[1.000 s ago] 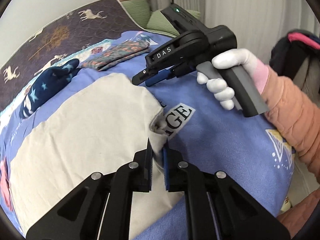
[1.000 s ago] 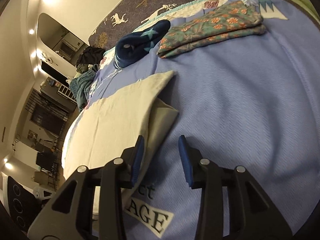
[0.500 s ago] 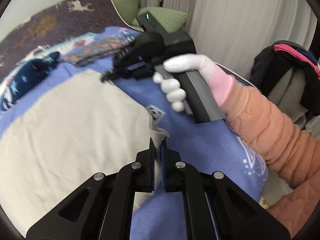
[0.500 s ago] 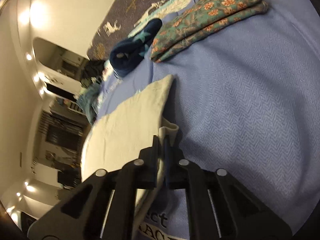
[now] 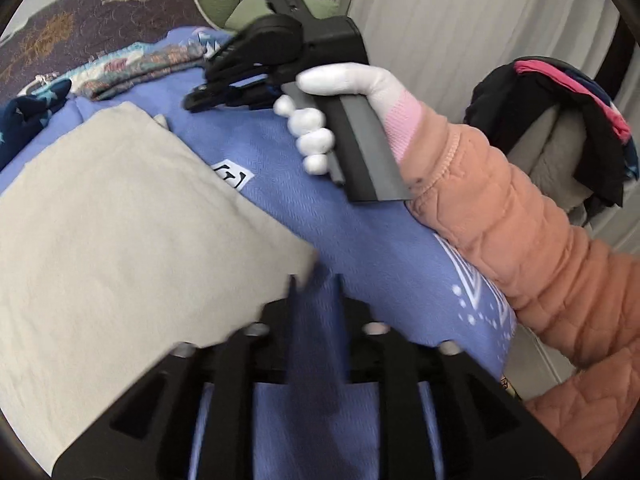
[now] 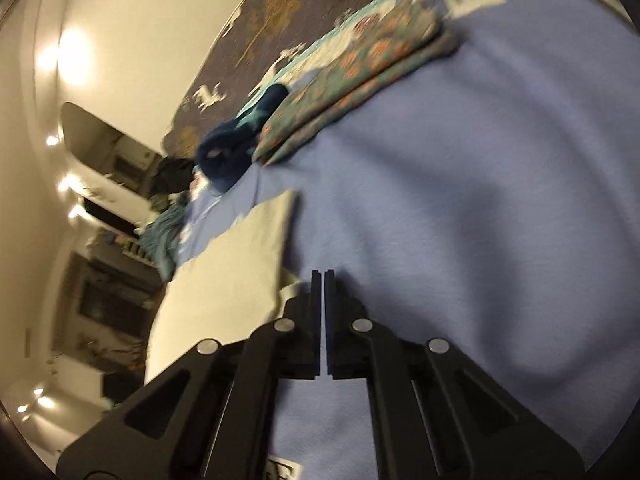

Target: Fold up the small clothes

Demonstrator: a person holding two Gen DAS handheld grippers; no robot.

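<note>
A cream folded garment (image 5: 120,232) lies flat on the blue bedspread (image 5: 380,248); it also shows in the right wrist view (image 6: 240,272). My left gripper (image 5: 314,284) is open and blurred, just off the garment's near right corner, holding nothing. My right gripper (image 6: 322,276) is shut and empty, its tips beside the garment's right edge; it also shows in the left wrist view (image 5: 192,102), held by a white-gloved hand near the garment's far corner.
A folded floral garment (image 6: 360,80) and a navy star-print bundle (image 6: 236,140) lie at the far side of the blue bedspread. A dark reindeer quilt (image 5: 80,20) lies beyond. A chair piled with clothes (image 5: 560,120) stands to the right.
My left gripper let go of the cream garment's corner and opened, drawing back. My right gripper closed, then released the far corner; the garment now lies flat and folded over the printed label.
</note>
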